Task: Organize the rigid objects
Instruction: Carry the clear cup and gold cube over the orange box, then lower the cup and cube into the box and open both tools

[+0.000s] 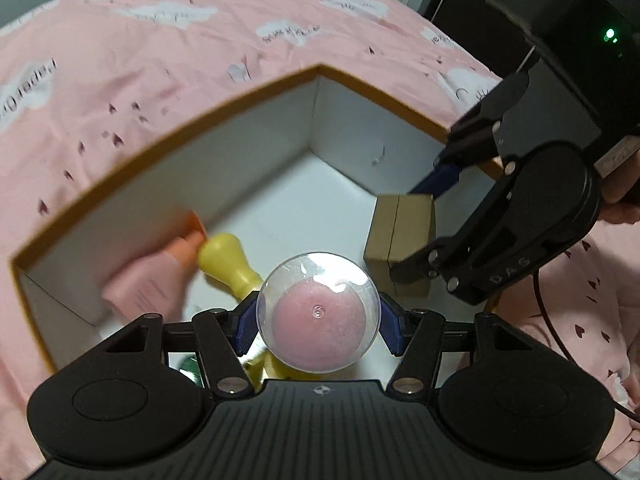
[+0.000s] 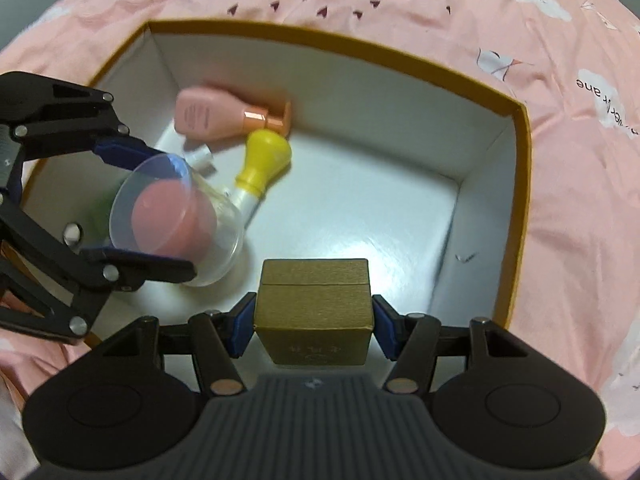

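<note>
My left gripper (image 1: 318, 322) is shut on a clear plastic capsule with a pink sponge inside (image 1: 318, 312), held over the white box with a gold rim (image 1: 316, 70). The capsule also shows in the right wrist view (image 2: 176, 220), between the left gripper's fingers (image 2: 132, 152). My right gripper (image 2: 314, 326) is shut on a small gold-brown box (image 2: 314, 304), held inside the white box (image 2: 516, 216); the small box also shows in the left wrist view (image 1: 400, 232). A pink bottle (image 2: 208, 116) and a yellow bulb-shaped item (image 2: 262, 160) lie in the box.
The white box sits on a pink bedsheet (image 2: 580, 160) with cloud prints. A small white cap piece (image 2: 202, 158) lies by the pink bottle. Something green (image 1: 188, 368) shows under the left gripper. Bare box floor (image 2: 380, 208) lies to the right of the yellow item.
</note>
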Demonstrator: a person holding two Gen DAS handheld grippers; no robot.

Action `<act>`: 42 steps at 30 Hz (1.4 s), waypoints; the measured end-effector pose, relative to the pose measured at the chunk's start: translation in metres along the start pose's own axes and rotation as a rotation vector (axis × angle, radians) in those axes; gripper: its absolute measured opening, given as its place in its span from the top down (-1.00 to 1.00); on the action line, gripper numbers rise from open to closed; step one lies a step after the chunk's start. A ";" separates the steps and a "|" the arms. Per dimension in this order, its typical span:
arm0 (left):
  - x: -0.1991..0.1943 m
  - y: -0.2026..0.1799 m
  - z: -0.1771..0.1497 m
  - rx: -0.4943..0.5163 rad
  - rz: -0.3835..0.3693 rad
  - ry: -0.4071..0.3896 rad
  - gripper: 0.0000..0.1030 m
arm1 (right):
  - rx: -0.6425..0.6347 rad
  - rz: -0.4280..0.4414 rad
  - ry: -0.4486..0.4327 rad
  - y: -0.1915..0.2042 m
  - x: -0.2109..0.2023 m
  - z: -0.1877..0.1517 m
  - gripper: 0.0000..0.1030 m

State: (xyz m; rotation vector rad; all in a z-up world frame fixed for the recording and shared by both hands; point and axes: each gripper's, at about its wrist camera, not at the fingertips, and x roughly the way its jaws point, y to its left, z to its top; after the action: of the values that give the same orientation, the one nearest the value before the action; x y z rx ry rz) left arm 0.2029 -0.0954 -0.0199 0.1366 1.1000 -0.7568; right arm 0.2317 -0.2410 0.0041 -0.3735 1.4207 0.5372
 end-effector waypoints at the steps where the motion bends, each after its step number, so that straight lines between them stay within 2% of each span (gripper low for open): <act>1: 0.003 0.000 -0.001 -0.010 -0.010 0.006 -0.33 | -0.007 -0.008 0.010 0.000 0.001 0.000 -0.15; 11: 0.015 0.000 0.000 -0.072 -0.058 0.058 -0.33 | -0.018 0.017 0.115 -0.003 0.017 0.003 -0.16; 18: 0.024 0.003 0.002 -0.111 -0.089 0.100 -0.36 | -0.020 0.001 0.126 -0.003 0.019 0.007 -0.14; 20: 0.022 0.003 0.001 -0.113 -0.079 0.096 -0.39 | -0.005 0.007 0.125 -0.006 0.020 0.008 -0.14; 22: 0.019 0.006 -0.001 -0.124 -0.080 0.085 -0.58 | 0.011 0.017 0.118 -0.008 0.021 0.008 -0.15; 23: 0.017 0.008 -0.002 -0.136 -0.088 0.078 -0.60 | 0.017 0.021 0.114 -0.010 0.021 0.009 -0.16; 26: 0.012 0.014 -0.005 -0.167 -0.117 0.069 -0.60 | 0.039 0.034 0.104 -0.013 0.022 0.009 -0.18; 27: 0.009 0.015 -0.006 -0.171 -0.119 0.064 -0.55 | 0.049 0.036 0.105 -0.013 0.023 0.009 -0.18; 28: 0.006 0.016 -0.007 -0.175 -0.116 0.054 -0.48 | 0.059 0.041 0.107 -0.014 0.024 0.008 -0.19; 32: -0.010 0.019 -0.009 -0.180 -0.109 0.018 -0.48 | 0.088 0.063 0.103 -0.017 0.026 0.007 -0.20; 42: -0.033 0.019 -0.015 -0.117 -0.047 0.012 -0.48 | 0.098 0.071 0.140 -0.009 0.026 0.008 -0.20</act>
State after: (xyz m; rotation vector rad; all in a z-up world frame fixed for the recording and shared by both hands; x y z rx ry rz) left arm 0.1956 -0.0586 -0.0042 0.0158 1.1593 -0.7321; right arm 0.2450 -0.2406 -0.0208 -0.2875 1.5933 0.5044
